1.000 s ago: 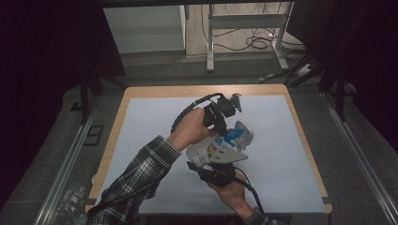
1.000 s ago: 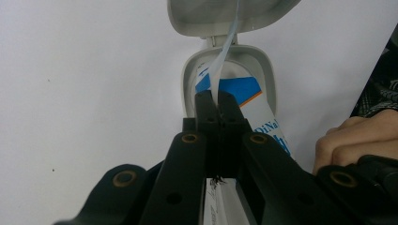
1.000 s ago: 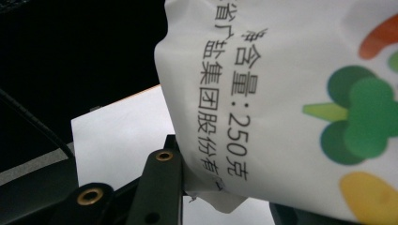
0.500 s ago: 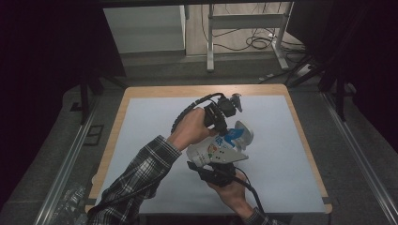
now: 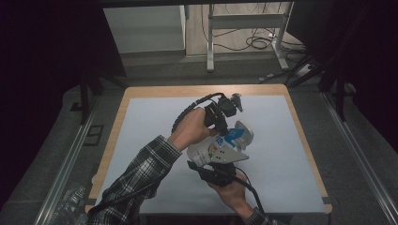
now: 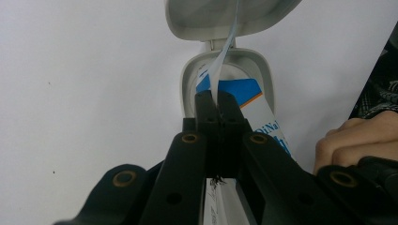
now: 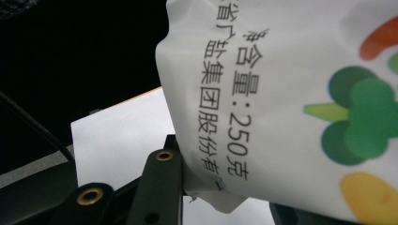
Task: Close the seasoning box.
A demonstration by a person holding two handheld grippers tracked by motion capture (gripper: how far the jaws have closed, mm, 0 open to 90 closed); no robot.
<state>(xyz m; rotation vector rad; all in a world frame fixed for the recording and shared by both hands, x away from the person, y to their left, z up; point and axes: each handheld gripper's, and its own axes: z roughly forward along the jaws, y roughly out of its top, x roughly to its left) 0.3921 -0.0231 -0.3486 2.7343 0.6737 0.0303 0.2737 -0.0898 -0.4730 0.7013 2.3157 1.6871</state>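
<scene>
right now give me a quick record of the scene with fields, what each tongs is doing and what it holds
surface: pale table top
item: white printed pouch with a grey flip-top cap, lid open
left tongs: shut on a thin white strip at the cap opening
right tongs: shut on the pouch body, holding it off the table
text on pouch: 250 克

High view overhead; gripper views close, perhaps sharing the pouch (image 5: 220,149).
</scene>
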